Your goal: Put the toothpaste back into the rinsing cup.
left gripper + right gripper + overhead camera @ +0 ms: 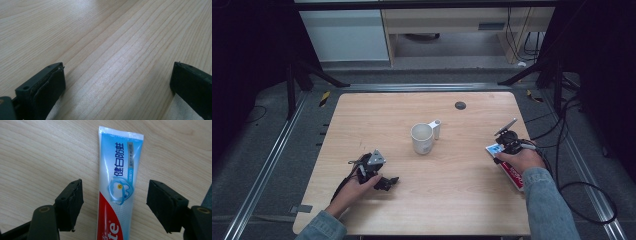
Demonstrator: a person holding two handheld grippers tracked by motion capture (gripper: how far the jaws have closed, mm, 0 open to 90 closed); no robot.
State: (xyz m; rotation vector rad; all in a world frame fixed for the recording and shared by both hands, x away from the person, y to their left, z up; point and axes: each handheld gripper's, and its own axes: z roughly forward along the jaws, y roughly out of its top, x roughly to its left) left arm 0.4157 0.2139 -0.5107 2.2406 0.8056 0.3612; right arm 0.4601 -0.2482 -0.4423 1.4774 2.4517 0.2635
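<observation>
The toothpaste tube (117, 192) is lying flat on the table (452, 200) near its right edge, its flat crimped end pointing away from the person in the right gripper view. The right tool (115, 202) is hanging over it with jaws standing wide, one on each side of the tube and neither pad touching it, so nothing is being held. The left tool (379, 177) is resting on the table at the left, well apart from the tube, jaws wide and empty over bare wood. A white mug (422, 138) is standing near the middle of the table. The tube is likely light and soft, with a glossy skin that may be slipping under hard pads; squeezing the full belly is risking a dent or paste pushing toward the cap. Closing across the width, edge to edge, near the flatter upper half is looking like the surer hold.
</observation>
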